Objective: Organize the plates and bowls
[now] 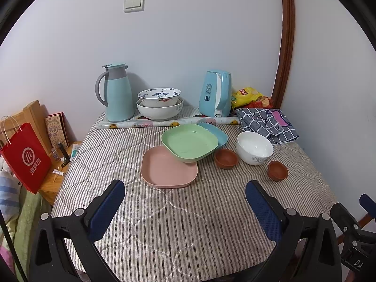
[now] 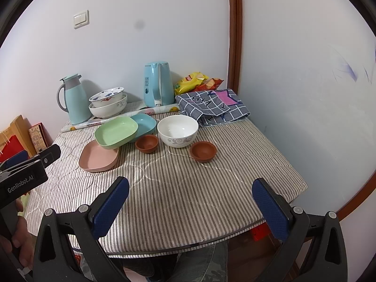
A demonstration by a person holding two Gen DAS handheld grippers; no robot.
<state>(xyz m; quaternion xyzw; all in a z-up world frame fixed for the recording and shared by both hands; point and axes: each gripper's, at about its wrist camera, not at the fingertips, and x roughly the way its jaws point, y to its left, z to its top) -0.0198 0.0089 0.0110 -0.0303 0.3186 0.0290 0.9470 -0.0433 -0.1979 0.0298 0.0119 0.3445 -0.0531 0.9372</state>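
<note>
Grippers fill the near edge of both views. The left gripper (image 1: pixel 185 195) hangs over the near part of the table (image 1: pixel 164 223) with its blue-padded fingers (image 1: pixel 107 208) spread wide and nothing between them. The right gripper (image 2: pixel 190 193) is likewise spread apart and empty above the near right table edge; its lower body is cut off by the frame. In the right wrist view, part of the left tool and a hand (image 2: pixel 20 242) enter at the left border, mostly hidden.

Mid-table lies the pink plate (image 1: pixel 169 166), flat on the striped cloth. The green plate (image 1: pixel 190 143) leans tilted, its near rim resting on the pink plate's far edge and its far side over the blue plate (image 1: pixel 217 134), which is largely hidden beneath it. Just right of these sits a brown bowl (image 1: pixel 226 158), then the white bowl (image 1: pixel 255 146) touching or nearly touching it, and a second brown bowl (image 1: pixel 277 170) nearer and further right.

Farther back, a rolled patterned sheet (image 1: pixel 164 123) crosses the table. Behind it stand a teal thermos jug (image 1: pixel 116 92), a patterned bowl (image 1: pixel 159 96) nested in a larger white bowl (image 1: pixel 159 111), and a blue kettle (image 1: pixel 216 94). Far right, a checked cloth (image 1: pixel 268 123) lies folded, with snack bags (image 1: pixel 249 97) half hidden behind it. A red bag (image 1: pixel 25 157) stands off the table's left side.
</note>
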